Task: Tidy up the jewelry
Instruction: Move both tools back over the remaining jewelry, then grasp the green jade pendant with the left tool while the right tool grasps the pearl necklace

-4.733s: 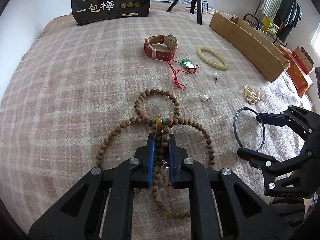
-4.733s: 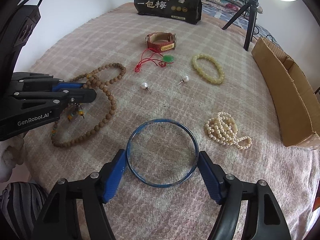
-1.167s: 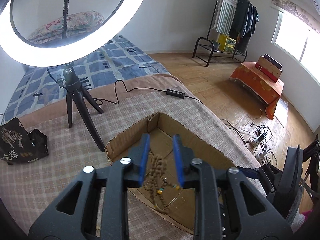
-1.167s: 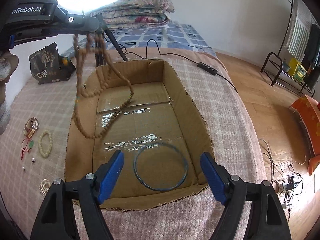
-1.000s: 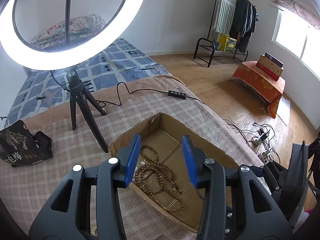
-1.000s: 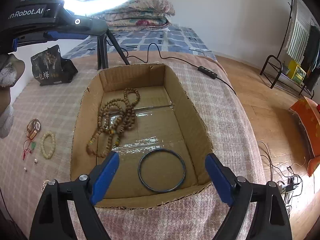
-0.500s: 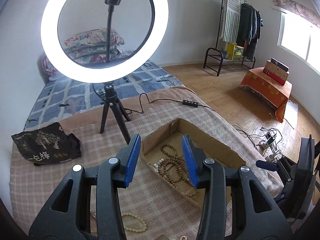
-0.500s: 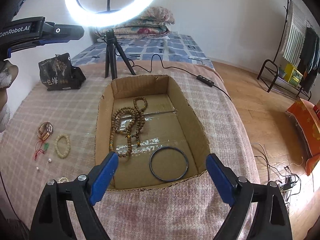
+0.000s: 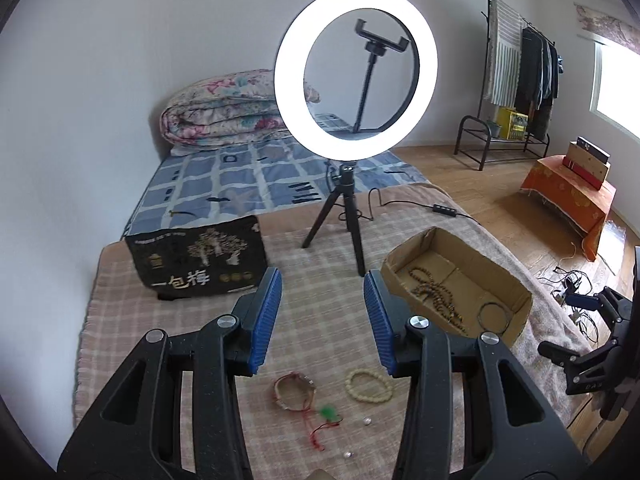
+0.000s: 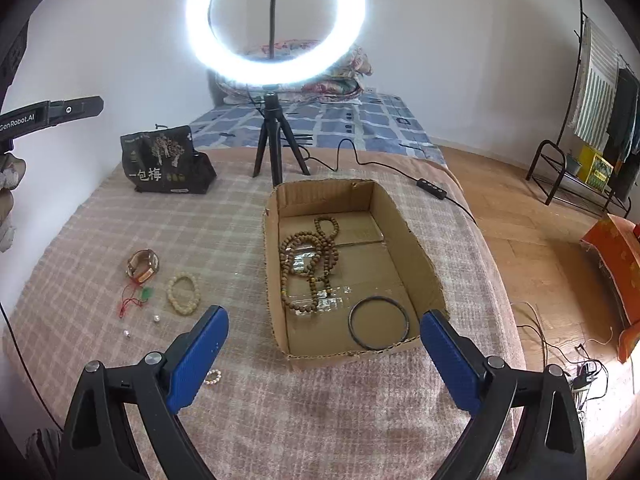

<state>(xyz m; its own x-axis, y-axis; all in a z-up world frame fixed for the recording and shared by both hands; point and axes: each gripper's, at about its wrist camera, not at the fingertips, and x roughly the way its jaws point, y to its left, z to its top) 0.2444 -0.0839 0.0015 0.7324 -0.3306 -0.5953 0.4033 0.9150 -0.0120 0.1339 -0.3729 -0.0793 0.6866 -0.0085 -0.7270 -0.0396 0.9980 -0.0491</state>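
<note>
The cardboard box point(image 10: 420, 256) holds the brown bead necklace point(image 10: 308, 264) and the dark bangle point(image 10: 378, 322); it also shows in the left wrist view point(image 9: 516, 284). On the plaid blanket lie a red-brown watch point(image 10: 142, 266), a green pendant on red cord point(image 10: 138, 298), a cream bead bracelet point(image 10: 183, 294), two pearl earrings point(image 10: 157, 318) and a pearl bracelet point(image 10: 212, 376). My left gripper point(image 9: 322, 316) is open and empty, high above the watch point(image 9: 294, 386) and the cream bracelet point(image 9: 369, 385). My right gripper point(image 10: 324, 356) is open and empty, in front of the box.
A ring light on a tripod point(image 10: 274, 136) stands behind the box, its cable point(image 10: 400, 176) trailing right. A black snack bag point(image 10: 164, 164) sits at the back left. The blanket's right edge point(image 10: 504, 288) drops to the wooden floor.
Both grippers let go of the necklace and the bangle into the box, then pulled back and up. The left gripper swung left, over the loose jewelry.
</note>
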